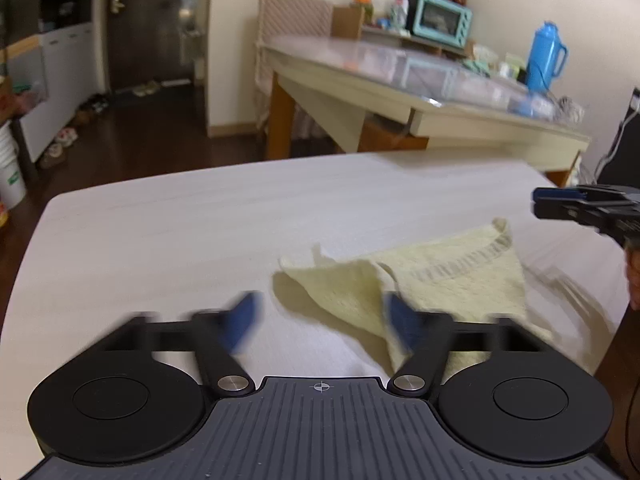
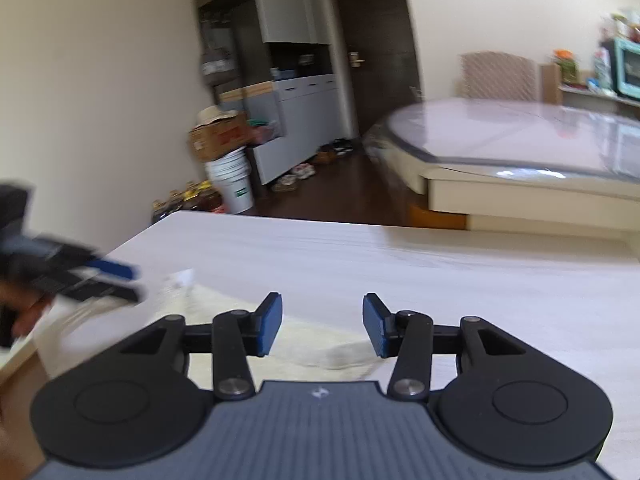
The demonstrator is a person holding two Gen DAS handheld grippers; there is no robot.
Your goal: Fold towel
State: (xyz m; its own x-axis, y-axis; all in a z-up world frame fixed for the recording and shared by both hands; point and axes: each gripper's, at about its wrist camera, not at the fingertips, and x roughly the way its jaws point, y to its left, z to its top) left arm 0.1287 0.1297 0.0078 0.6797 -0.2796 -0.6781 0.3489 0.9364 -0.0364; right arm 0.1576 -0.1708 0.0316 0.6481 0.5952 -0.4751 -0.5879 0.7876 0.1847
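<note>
Pale yellow towel (image 1: 432, 284) rumpled on white table (image 1: 180, 232), left gripper (image 1: 320, 320) spread wide above it

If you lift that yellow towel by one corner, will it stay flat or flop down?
Probably flop: the towel lies crumpled, with soft folds and a curled-up corner. It looks thin, so likely light. Its fuzzy weave should grip the left gripper pads rather than slip.

a blue jug (image 1: 545, 58) and teal oven (image 1: 442, 20) crowd the far table (image 1: 460, 118).
</note>
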